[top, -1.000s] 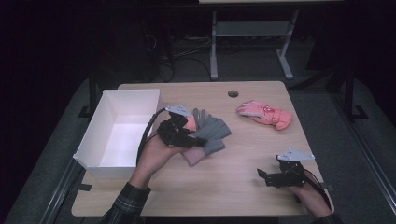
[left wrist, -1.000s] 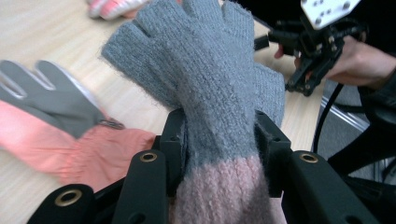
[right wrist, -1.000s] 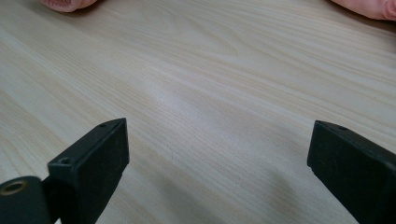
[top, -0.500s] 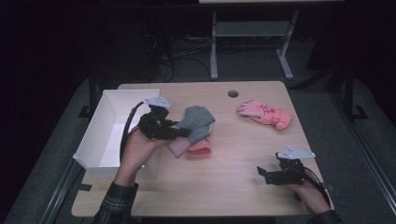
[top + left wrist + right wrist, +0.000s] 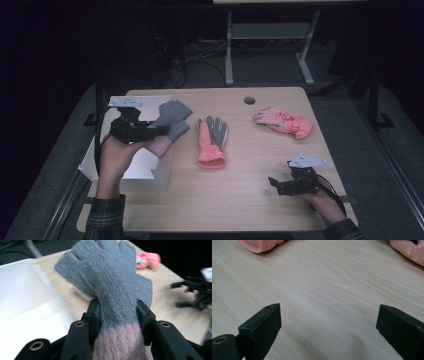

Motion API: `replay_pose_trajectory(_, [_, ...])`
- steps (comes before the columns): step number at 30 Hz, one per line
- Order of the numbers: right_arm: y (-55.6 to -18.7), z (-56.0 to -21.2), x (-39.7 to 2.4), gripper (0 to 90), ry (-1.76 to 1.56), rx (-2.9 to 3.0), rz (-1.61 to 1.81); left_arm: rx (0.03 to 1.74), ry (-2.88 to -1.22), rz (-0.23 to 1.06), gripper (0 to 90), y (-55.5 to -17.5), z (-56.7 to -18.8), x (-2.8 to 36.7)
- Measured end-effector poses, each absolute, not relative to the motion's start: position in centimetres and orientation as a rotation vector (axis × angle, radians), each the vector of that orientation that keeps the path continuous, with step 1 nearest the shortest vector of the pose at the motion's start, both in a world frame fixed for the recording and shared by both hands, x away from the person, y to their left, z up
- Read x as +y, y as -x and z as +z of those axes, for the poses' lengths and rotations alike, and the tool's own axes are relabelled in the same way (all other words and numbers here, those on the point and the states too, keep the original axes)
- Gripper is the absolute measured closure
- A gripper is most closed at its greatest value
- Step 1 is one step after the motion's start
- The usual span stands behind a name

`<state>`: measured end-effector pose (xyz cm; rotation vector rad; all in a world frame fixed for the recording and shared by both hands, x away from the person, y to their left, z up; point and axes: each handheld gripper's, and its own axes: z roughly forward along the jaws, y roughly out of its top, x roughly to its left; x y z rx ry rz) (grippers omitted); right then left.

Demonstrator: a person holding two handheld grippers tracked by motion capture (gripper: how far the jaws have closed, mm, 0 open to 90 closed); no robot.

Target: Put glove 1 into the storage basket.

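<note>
Nearest the person, the right gripper (image 5: 280,184) rests low on the table (image 5: 240,200) with its jaws spread wide and nothing between them; farther up on the other side, the left gripper (image 5: 155,131) is clamped on a grey knitted glove (image 5: 110,287) at the edge of its pink cuff, holding it over the near corner of the white box (image 5: 145,172); beyond, a pink and grey glove (image 5: 212,142) lies flat mid-table; farthest off, a pink padded glove (image 5: 282,121) lies near the back edge.
</note>
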<state>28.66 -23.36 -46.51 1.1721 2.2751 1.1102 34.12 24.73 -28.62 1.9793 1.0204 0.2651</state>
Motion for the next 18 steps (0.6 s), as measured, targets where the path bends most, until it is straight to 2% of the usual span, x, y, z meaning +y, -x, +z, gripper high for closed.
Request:
replay_pose_trajectory(8, [-28.6,-46.5,-23.4,5.5,-1.174,2.281,1.107,1.114,-1.925,0.321,62.1,-34.4,-29.1,27.3])
replay_pose_trajectory(13, [-28.6,-46.5,-23.4,5.5,-1.175,2.283,1.105,1.188,-1.923,0.401,62.0,-34.8,-29.7,29.0])
replay_pose_trajectory(18, [-28.6,-46.6,-23.5,5.5,-1.174,2.285,1.104,1.232,-1.91,0.407,61.9,-35.7,-31.0,30.2])
